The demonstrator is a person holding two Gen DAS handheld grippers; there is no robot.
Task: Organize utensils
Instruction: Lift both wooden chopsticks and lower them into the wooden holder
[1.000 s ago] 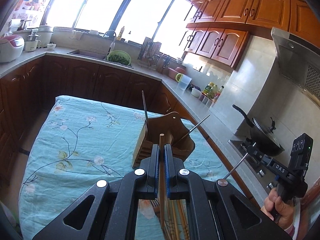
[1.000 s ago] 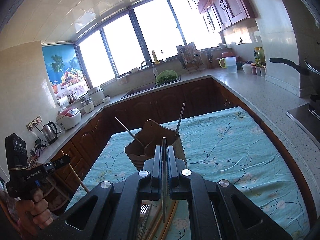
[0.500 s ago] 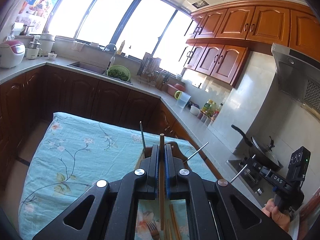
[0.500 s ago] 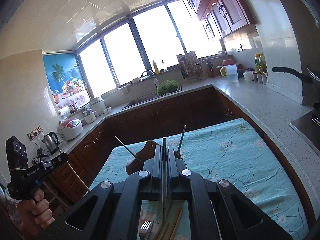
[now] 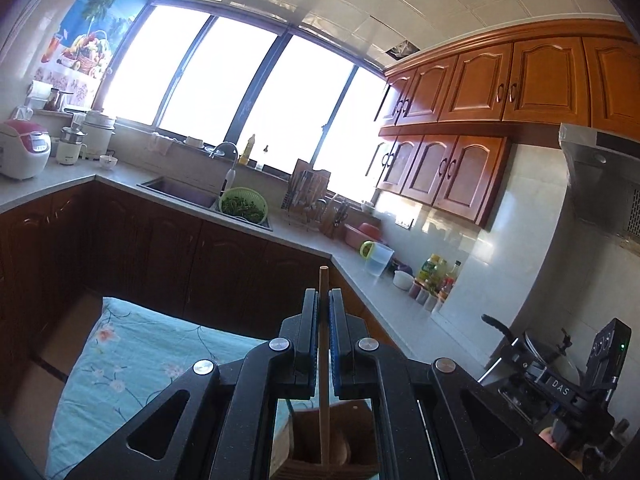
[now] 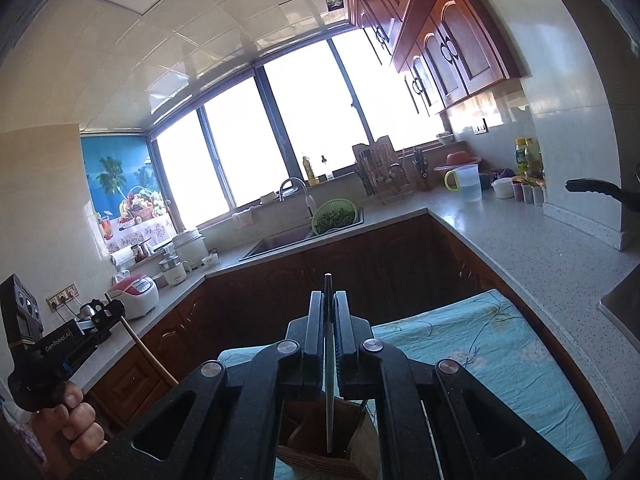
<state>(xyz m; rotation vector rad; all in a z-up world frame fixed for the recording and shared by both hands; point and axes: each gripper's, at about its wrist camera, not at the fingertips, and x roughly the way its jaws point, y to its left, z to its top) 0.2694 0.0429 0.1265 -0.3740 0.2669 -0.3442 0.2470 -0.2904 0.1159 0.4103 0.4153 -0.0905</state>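
Note:
My left gripper is shut on a wooden chopstick that hangs down into a wooden utensil holder right below it. My right gripper is shut on a thin metal utensil, whose lower end reaches down into the same wooden holder. The right gripper also shows at the right edge of the left wrist view. The left gripper with its chopstick shows at the left of the right wrist view.
The holder stands on a table with a light blue flowered cloth. Dark wooden cabinets and a grey countertop wrap around behind. A sink with a green colander is beyond. A black pan sits on the stove at right.
Both grippers have moved forward over the holder and tilted up. The holder has dropped to the bottom of both views. The loose utensils on the cloth are out of sight.

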